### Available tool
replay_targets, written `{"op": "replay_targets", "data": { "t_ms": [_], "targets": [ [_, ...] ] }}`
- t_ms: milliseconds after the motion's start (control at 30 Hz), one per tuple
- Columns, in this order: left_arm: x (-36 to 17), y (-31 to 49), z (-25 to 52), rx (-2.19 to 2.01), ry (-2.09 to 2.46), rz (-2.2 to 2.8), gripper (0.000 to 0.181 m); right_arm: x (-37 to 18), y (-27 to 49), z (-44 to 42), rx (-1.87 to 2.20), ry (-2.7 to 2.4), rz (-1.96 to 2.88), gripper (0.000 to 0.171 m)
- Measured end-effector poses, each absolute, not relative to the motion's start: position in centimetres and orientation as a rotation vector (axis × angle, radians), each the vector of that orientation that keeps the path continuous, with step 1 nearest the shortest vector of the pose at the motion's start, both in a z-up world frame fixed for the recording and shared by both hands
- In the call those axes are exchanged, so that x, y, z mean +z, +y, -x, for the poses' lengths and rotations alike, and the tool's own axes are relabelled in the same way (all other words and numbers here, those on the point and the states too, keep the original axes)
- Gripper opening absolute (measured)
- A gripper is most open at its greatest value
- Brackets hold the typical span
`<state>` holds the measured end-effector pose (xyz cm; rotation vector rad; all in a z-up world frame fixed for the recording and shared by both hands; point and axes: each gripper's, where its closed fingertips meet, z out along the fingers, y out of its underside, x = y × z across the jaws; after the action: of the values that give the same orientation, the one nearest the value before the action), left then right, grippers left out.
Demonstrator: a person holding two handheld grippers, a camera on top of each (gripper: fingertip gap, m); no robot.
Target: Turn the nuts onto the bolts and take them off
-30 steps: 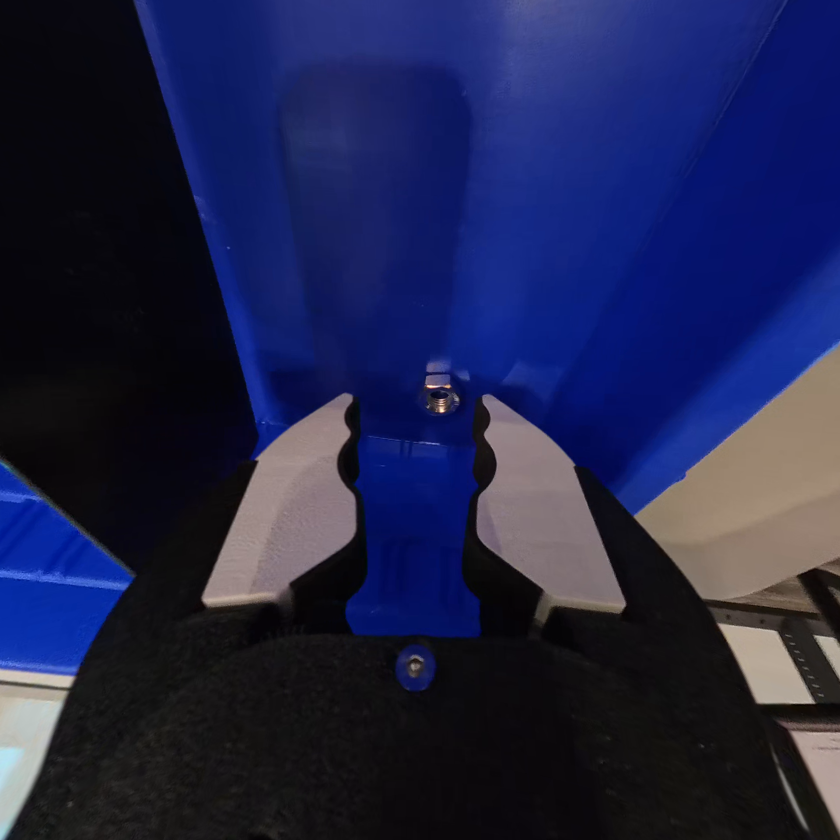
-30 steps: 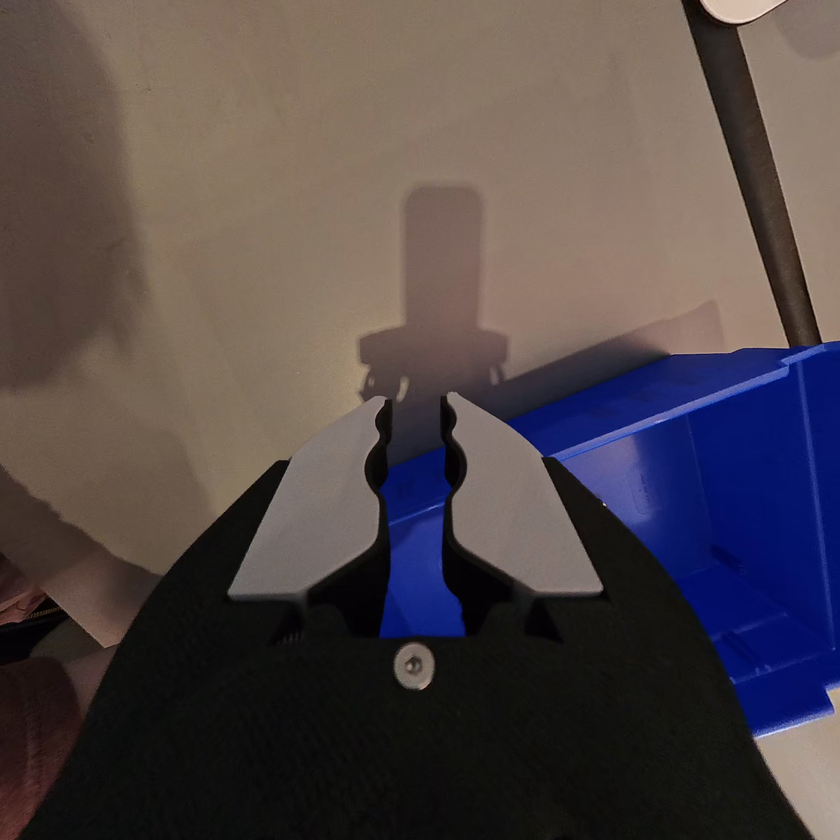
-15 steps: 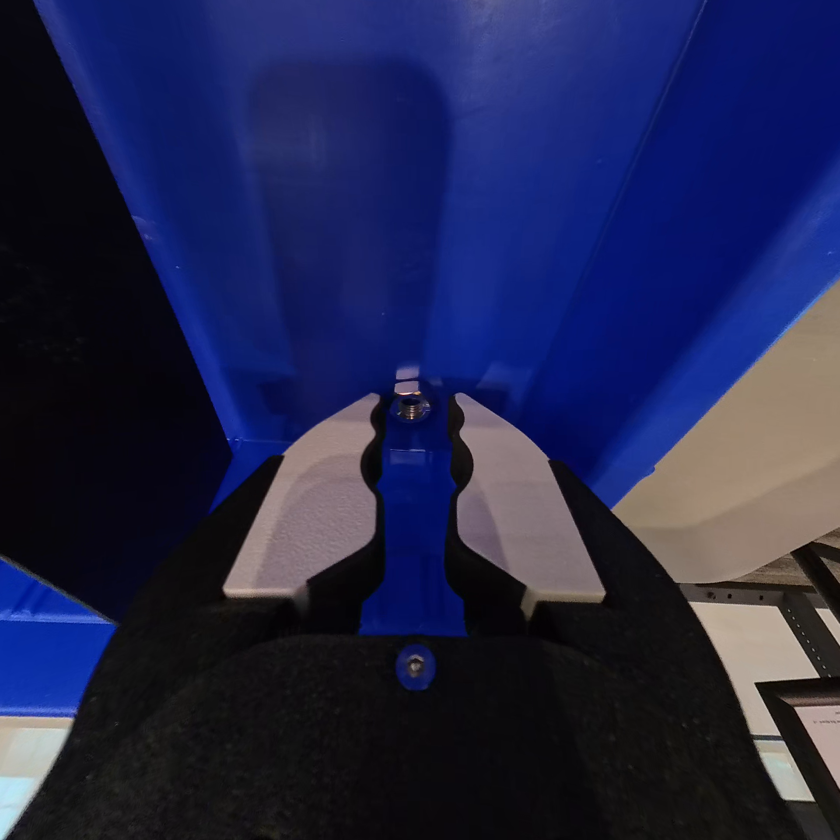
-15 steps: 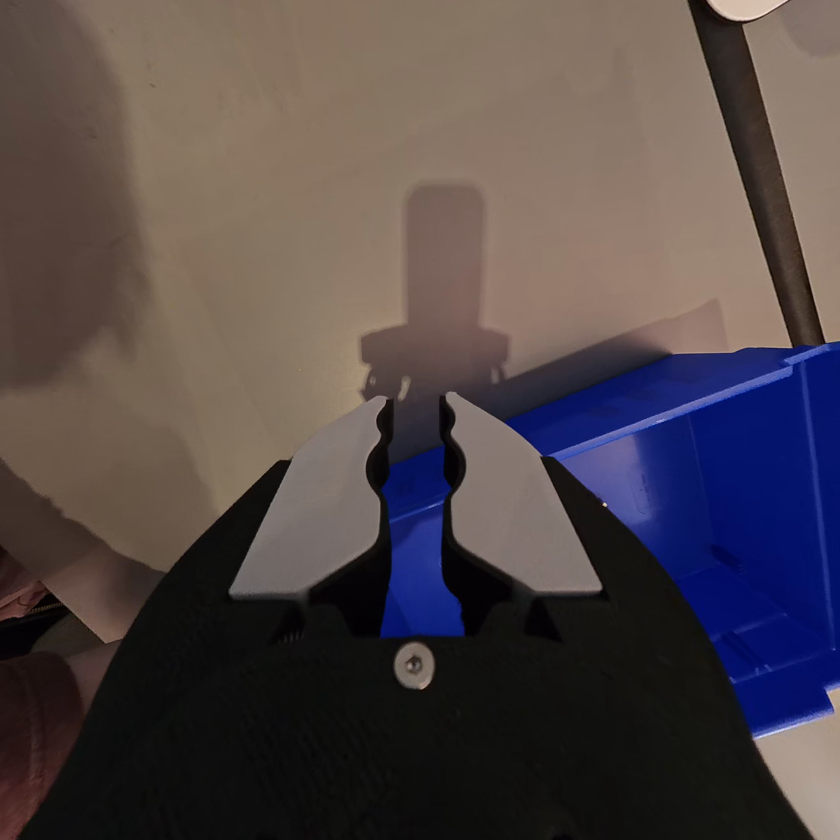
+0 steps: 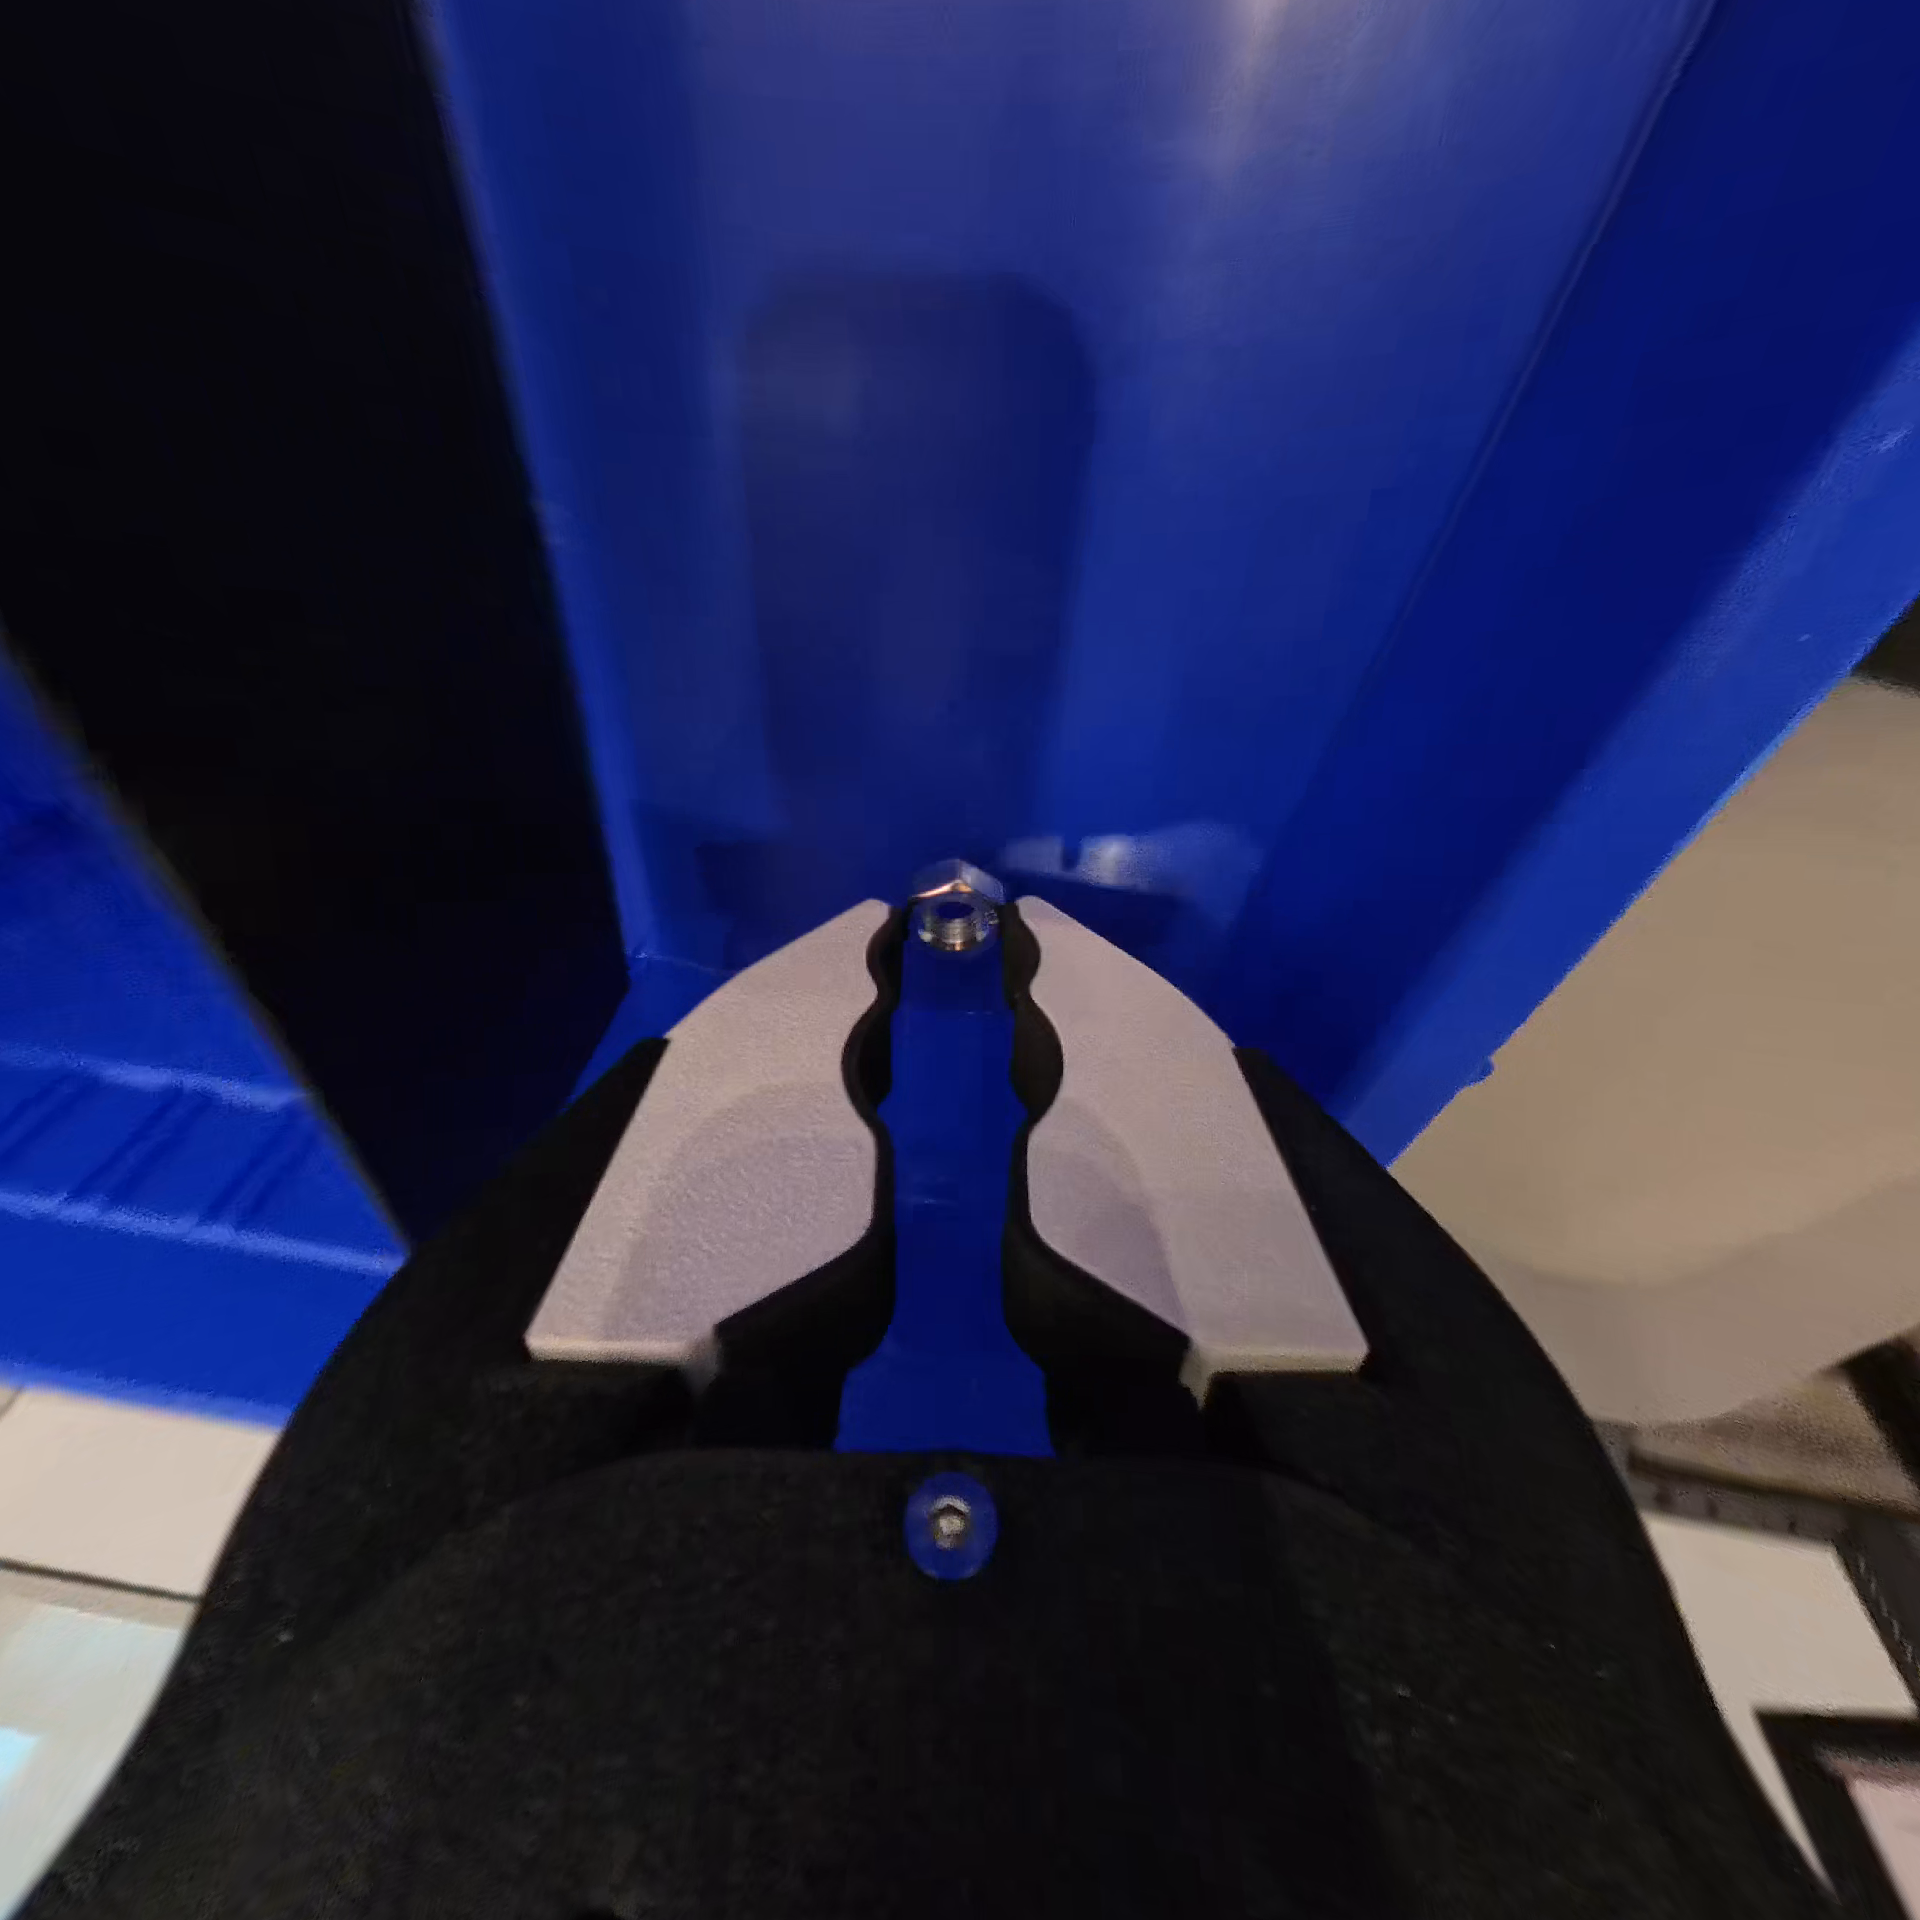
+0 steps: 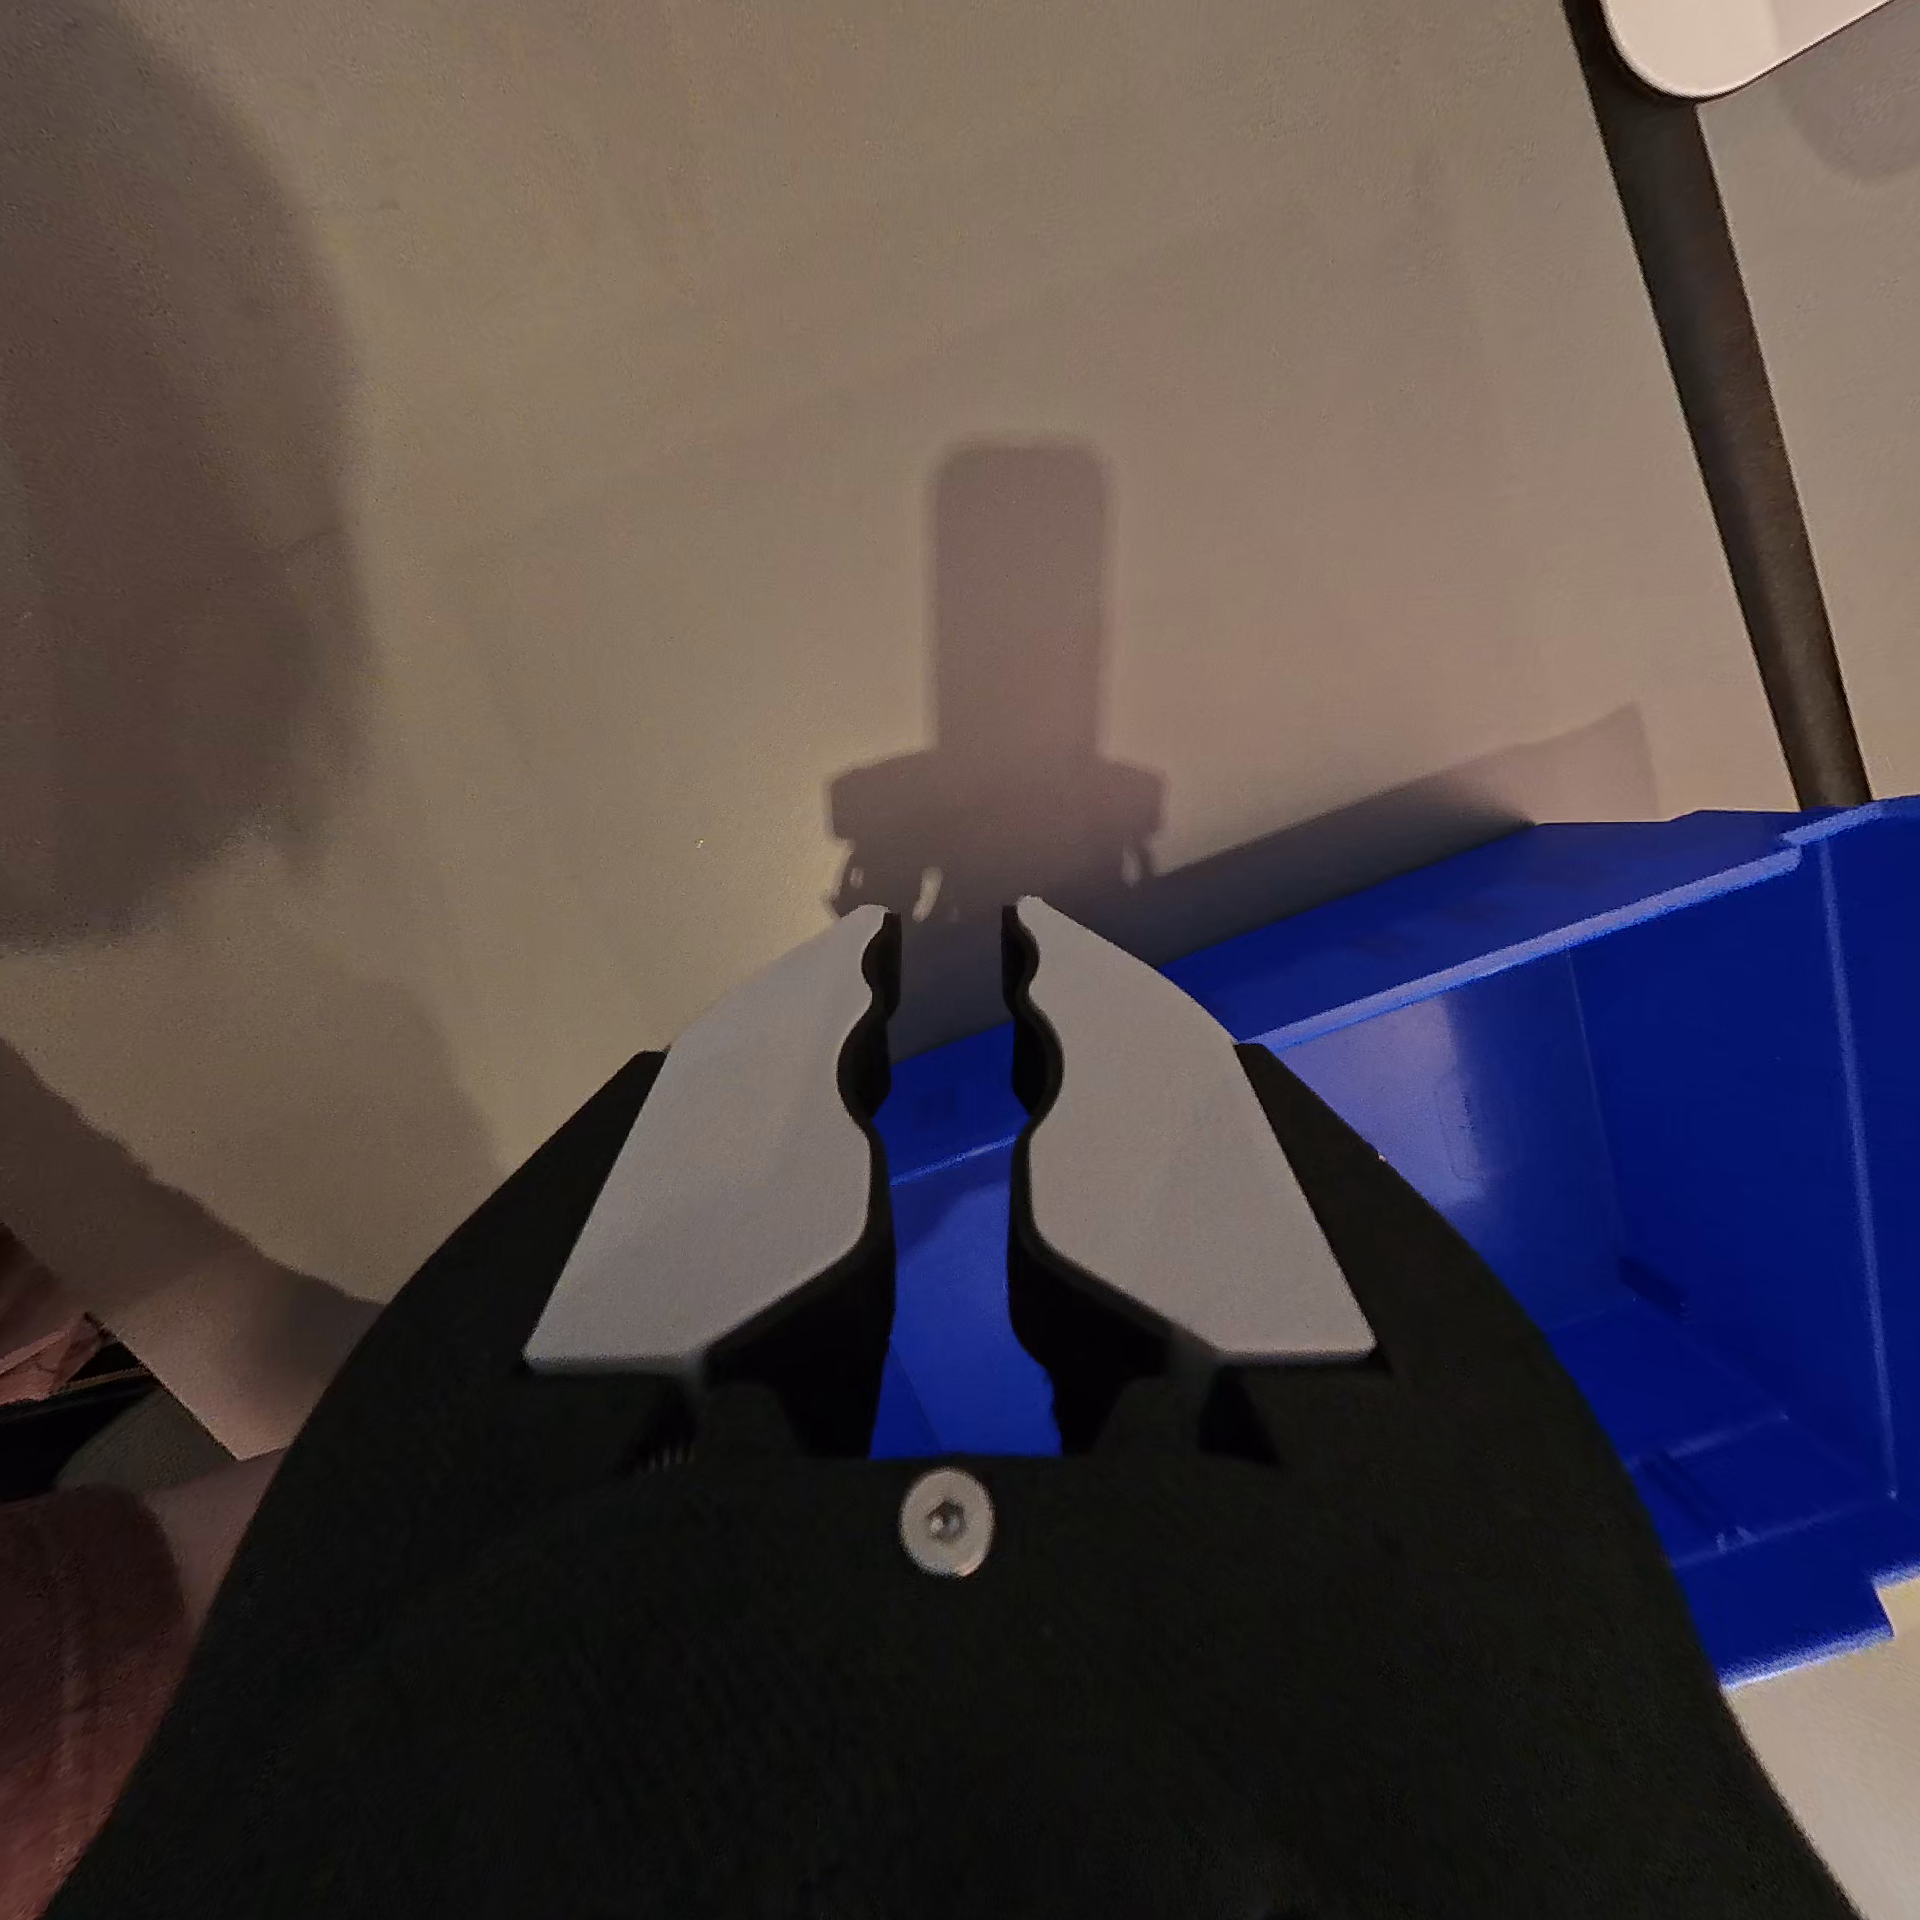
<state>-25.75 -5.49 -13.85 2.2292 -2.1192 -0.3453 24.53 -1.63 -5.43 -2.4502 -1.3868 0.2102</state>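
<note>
The left tool (image 5: 951, 914) points forward and down, its two grey fingers (image 5: 748, 1143) drawn in until the tips sit close together, pinching a small metal nut (image 5: 951, 923) between them. The right tool (image 6: 945, 920) is held level and apart from it, its fingers (image 6: 1164, 1174) parted by a narrow gap with nothing between the tips.
</note>
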Motion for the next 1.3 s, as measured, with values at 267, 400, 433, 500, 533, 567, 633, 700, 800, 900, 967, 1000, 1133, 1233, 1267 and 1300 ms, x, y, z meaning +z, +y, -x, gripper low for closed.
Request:
{"op": "replay_targets", "data": {
  "t_ms": [267, 400, 433, 500, 533, 567, 633, 700, 800, 900, 967, 1000, 1133, 1233, 1267, 1300],
  "targets": [
    [-2.8, -3.1, 18.0, -0.318, -2.216, -2.714, 0.018, -3.9, -2.3, -24.9, 0.218, -1.376, 2.407, 0.019],
    [1.2, -3.7, 8.6, -0.028, -2.163, -2.846, 0.018, -2.8, -3.0, -25.1, 0.222, -1.371, 2.376, 0.019],
    [1.3, -4.2, 5.9, 0.069, -2.153, -2.838, 0.018, -2.7, -3.3, -25.2, 0.227, -1.374, 2.370, 0.019],
    [0.2, -4.7, 1.2, 0.216, -2.114, -2.802, 0.018, -2.4, -3.9, -25.6, 0.232, -1.381, 2.369, 0.019],
    [-0.9, -4.8, -0.8, 0.254, -2.104, -2.771, 0.018, -2.3, -4.2, -25.9, 0.230, -1.382, 2.371, 0.019],
    [-2.3, -4.7, -2.5, 0.257, -2.110, -2.733, 0.018, -2.2, -4.4, -26.1, 0.229, -1.383, 2.370, 0.019],
    [-5.6, -4.1, -5.0, 0.174, -2.122, -2.658, 0.017, -2.0, -5.0, -26.5, 0.245, -1.391, 2.363, 0.019],
    [-9.1, -4.1, -6.6, 0.123, -2.098, -2.564, 0.017, -1.6, -5.5, -26.9, 0.267, -1.403, 2.343, 0.019],
    [-13.4, -4.8, -8.1, 0.091, -2.034, -2.452, 0.017, -1.2, -6.1, -27.8, 0.300, -1.404, 2.329, 0.019],
    [-15.4, -4.9, -8.9, 0.037, -2.046, -2.397, 0.017, -0.9, -6.3, -28.6, 0.337, -1.380, 2.324, 0.019],
    [-15.9, -4.6, -9.2, -0.007, -2.068, -2.378, 0.017, -1.0, -6.3, -29.0, 0.354, -1.372, 2.327, 0.019],
    [-16.1, -4.6, -9.4, -0.015, -2.074, -2.368, 0.017, -1.0, -6.3, -29.2, 0.359, -1.371, 2.331, 0.019],
    [-16.3, -4.2, -10.1, -0.021, -2.076, -2.365, 0.017, -1.2, -6.2, -29.6, 0.370, -1.360, 2.345, 0.019],
    [-15.8, -4.0, -10.9, 0.040, -2.111, -2.386, 0.022, -1.4, -6.3, -29.7, 0.372, -1.365, 2.351, 0.019],
    [-15.1, -3.9, -11.1, 0.070, -2.116, -2.406, 0.027, -1.4, -6.4, -29.7, 0.375, -1.366, 2.352, 0.019],
    [-14.0, -3.6, -11.2, 0.103, -2.129, -2.444, 0.032, -1.5, -6.4, -29.8, 0.379, -1.365, 2.353, 0.019]
  ]
}}
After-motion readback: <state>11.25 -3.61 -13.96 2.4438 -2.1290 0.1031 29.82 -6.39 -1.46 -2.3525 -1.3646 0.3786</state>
